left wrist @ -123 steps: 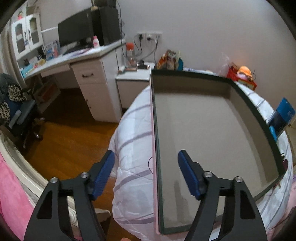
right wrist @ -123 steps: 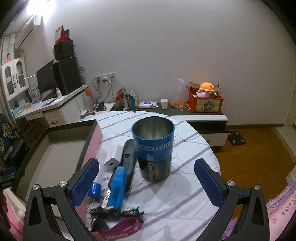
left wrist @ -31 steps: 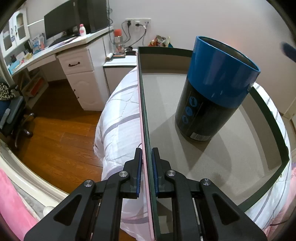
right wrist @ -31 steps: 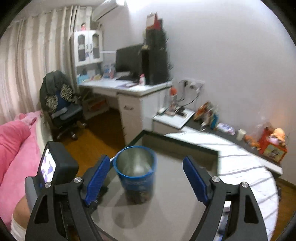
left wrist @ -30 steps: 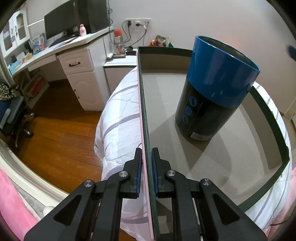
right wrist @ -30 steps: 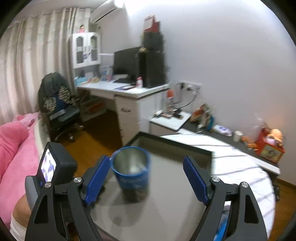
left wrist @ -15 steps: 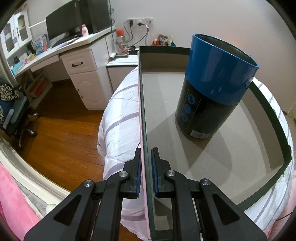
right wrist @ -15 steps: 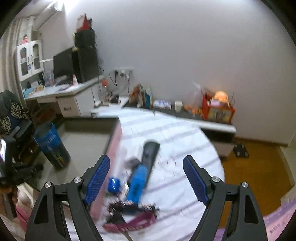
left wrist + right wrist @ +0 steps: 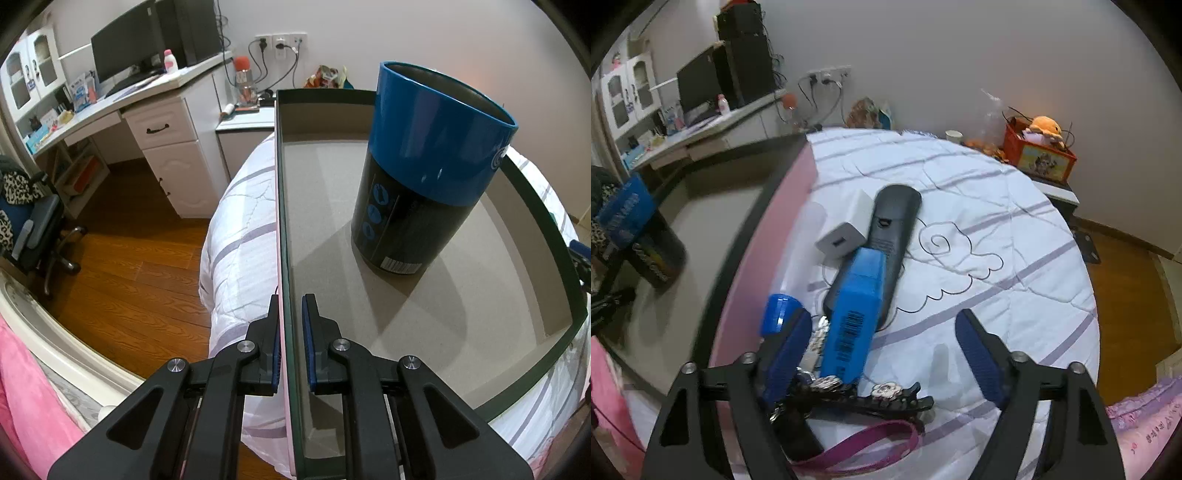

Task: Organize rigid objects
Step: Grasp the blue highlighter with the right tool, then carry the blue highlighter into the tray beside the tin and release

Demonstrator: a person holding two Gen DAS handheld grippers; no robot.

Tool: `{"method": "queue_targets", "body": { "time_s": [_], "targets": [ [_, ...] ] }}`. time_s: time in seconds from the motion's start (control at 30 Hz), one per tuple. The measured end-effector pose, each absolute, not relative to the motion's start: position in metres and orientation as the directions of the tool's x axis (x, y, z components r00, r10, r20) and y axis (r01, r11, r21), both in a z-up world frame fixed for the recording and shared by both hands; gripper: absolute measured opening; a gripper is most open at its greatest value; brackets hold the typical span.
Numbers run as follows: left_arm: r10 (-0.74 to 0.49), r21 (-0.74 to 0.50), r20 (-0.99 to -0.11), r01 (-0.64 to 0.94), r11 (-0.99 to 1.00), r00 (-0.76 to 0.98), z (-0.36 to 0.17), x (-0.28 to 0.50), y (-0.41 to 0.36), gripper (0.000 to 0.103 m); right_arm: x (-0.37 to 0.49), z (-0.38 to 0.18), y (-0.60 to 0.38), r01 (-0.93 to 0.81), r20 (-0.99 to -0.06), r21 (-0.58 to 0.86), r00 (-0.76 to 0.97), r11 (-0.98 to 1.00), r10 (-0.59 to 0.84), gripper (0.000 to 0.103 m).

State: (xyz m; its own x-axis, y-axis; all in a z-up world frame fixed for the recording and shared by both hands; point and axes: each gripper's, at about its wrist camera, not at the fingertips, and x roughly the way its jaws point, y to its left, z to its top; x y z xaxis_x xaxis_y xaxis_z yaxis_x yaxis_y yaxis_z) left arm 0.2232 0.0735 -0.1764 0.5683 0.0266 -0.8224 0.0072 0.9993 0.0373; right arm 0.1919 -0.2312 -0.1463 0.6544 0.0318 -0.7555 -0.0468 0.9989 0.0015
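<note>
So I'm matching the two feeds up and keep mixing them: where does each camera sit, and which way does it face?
Left wrist: rides the left gripper, looking down along its fingers, which are clamped on the box wall; the blue can stands inside.
Right wrist: rides the right gripper, jaws apart and just closing on nothing, above the blue box, remote and charger on the bed.
Shared: the box and can; no hand shows.

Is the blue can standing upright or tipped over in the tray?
Upright: the can stands on its base on the tray floor, open mouth up.
</note>
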Motion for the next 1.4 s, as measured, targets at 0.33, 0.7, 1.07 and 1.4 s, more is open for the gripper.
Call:
{"method": "queue_targets", "body": {
  "time_s": [0.33, 0.7, 1.07, 1.4],
  "targets": [
    [0.028, 0.039, -0.822, 0.007, 0.999, 0.568, -0.176, 0.223, 0.073, 0.01, 0.198, -0.155, -0.232, -0.094, -0.772, 0.054, 0.628, 0.994, 0.101, 0.043],
    [0.028, 0.039, -0.822, 0.007, 0.999, 0.568, -0.176, 0.224, 0.073, 0.01, 0.189, -0.142, -0.246, -0.081, -0.726, 0.093, 0.677, 0.992, 0.123, 0.027],
    [0.027, 0.038, -0.823, 0.007, 0.999, 0.568, -0.176, 0.224, 0.072, 0.01, 0.185, -0.118, -0.25, -0.062, -0.681, 0.071, 0.726, 0.996, 0.094, 0.027],
    [0.016, 0.029, -0.822, 0.015, 0.999, 0.569, -0.174, 0.223, 0.07, 0.012, 0.184, -0.099, -0.241, -0.073, -0.66, 0.042, 0.747, 0.996, 0.082, 0.027]
  ]
}}
